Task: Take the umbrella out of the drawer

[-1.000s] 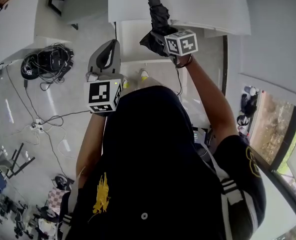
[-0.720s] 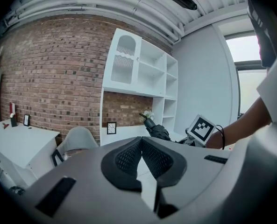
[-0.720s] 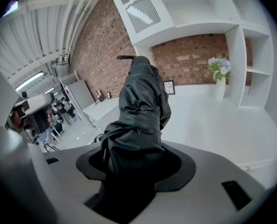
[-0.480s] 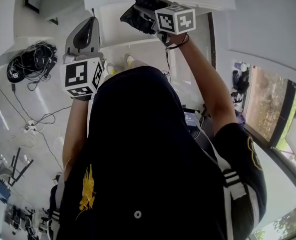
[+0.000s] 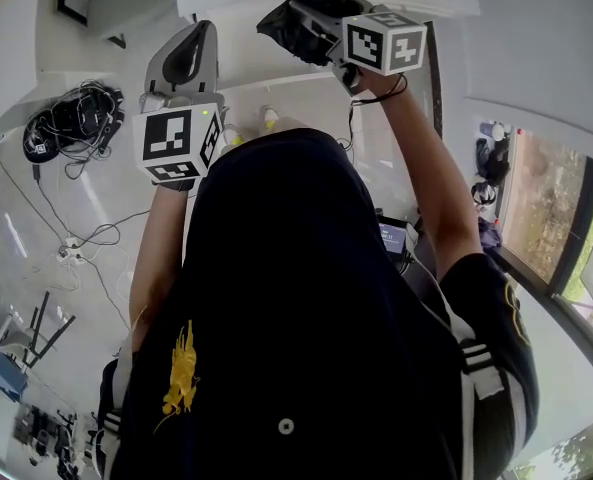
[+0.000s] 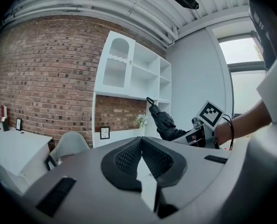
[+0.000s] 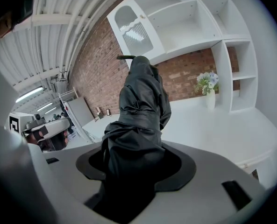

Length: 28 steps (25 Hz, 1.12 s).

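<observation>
My right gripper (image 7: 133,167) has its jaws clamped on the folded black fabric umbrella (image 7: 140,101). The umbrella stands up out of them toward twelve o'clock, with a strap loop at its tip, and hangs in the air over the white desk top (image 7: 222,129). A white vase of flowers (image 7: 207,91) sits at two o'clock, below the white shelf unit (image 7: 189,17). My left gripper (image 6: 141,148) has its jaws together with nothing between them; from there the umbrella shows at two o'clock and the red brick wall (image 6: 45,78) fills ten o'clock

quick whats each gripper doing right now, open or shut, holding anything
left hand-held gripper: closed, nothing between its jaws.
right hand-held gripper: closed on the folded black umbrella.
</observation>
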Each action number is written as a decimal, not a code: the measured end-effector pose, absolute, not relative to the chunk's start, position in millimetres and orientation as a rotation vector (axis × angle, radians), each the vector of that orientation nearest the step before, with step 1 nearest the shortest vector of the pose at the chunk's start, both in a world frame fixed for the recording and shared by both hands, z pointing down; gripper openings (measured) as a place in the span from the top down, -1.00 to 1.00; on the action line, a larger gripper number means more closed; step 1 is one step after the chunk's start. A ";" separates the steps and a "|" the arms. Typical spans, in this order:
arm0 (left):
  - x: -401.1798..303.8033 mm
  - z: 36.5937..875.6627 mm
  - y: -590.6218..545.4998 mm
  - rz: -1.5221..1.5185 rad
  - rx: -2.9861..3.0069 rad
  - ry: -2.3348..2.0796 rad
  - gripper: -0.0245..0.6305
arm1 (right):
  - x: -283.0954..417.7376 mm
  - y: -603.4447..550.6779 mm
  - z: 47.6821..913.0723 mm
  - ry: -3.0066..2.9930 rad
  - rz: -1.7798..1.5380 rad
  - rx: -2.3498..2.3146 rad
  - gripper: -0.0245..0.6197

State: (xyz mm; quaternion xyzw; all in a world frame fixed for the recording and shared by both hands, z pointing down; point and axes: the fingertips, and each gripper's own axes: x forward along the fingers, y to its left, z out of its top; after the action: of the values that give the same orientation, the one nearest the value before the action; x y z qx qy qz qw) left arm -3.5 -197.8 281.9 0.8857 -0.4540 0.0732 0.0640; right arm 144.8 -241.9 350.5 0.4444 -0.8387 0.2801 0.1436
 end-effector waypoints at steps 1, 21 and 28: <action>-3.4 281.5 -198.2 0.223 2.677 -1.369 0.87 | 145.0 -241.8 348.5 -2.423 0.807 1.285 0.08; -8.2 271.3 -208.3 0.200 2.713 -1.366 0.87 | 146.9 -236.3 292.0 -2.539 0.775 1.423 0.08; -14.8 262.0 -216.6 0.179 2.724 -1.377 0.87 | 145.2 -233.3 274.1 -2.579 0.750 1.454 0.08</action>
State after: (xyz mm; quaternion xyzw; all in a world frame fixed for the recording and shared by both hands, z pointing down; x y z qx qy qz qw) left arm -14.8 -216.6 262.0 0.8901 -0.4499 0.0586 0.0421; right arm 145.2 -233.3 274.1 0.4755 -0.8437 0.2453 0.0438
